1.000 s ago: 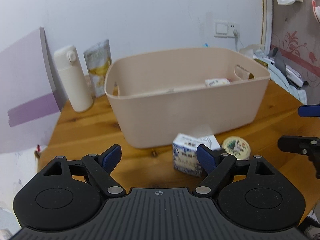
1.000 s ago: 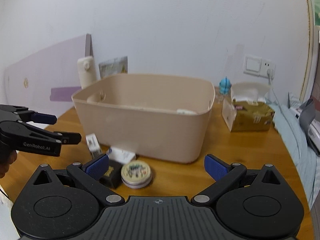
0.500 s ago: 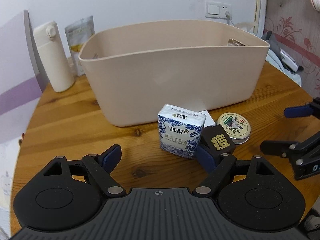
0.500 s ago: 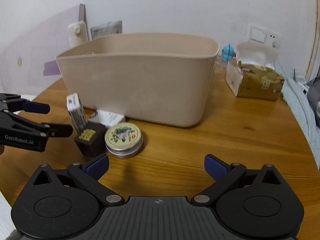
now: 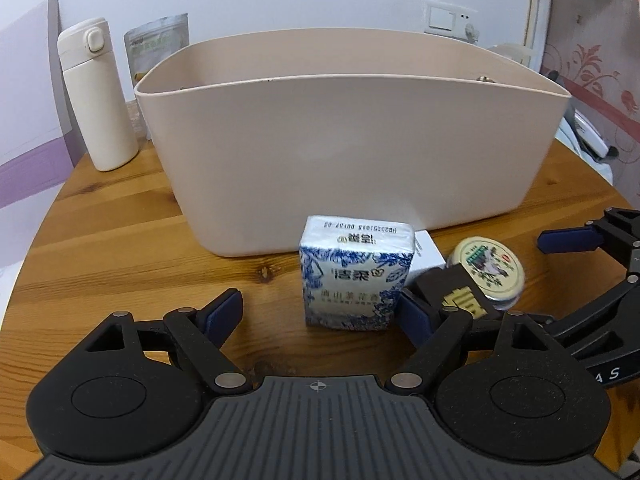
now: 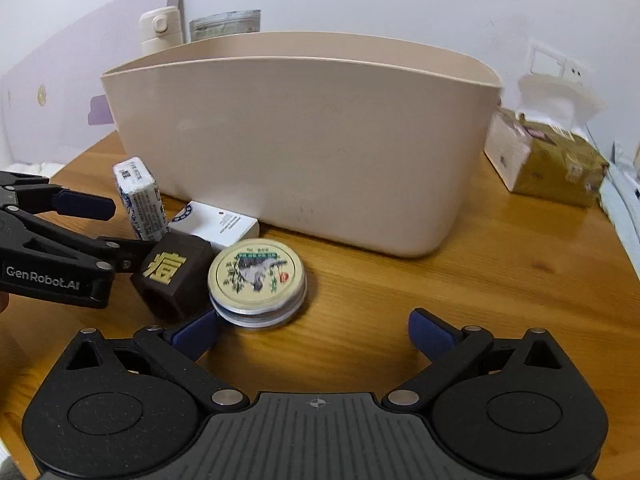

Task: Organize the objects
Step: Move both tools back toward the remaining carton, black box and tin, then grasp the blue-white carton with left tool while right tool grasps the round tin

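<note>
Nearest the left wrist camera, the left gripper (image 5: 318,312) hangs low over the wooden worktop (image 5: 120,256) with its jaws spread wide and nothing held; the blue-and-white tissue pack (image 5: 354,276) stands upright between the open fingers, its printed face toward the camera, its long axis vertical, close to the right fingertip. Just right of the pack sits the dark brown cube (image 5: 456,292) with a gold character, tilted, lying against that same fingertip. In the right wrist view the right gripper (image 6: 312,330) is likewise released and empty, its left pad just beside the cube (image 6: 174,274) and the round tin (image 6: 256,278), which lies flat, lid up, touching the cube. Behind the cube and tin a flat white box (image 6: 214,226) lies on its broad side, its long axis running left to right along the foot of the beige storage bin (image 6: 304,140). The bin stands further back, open side up. Beyond it on the left are a cream flask (image 5: 96,96) and a foil pouch (image 5: 156,50); to the right, a gold tissue box (image 6: 548,160).
</note>
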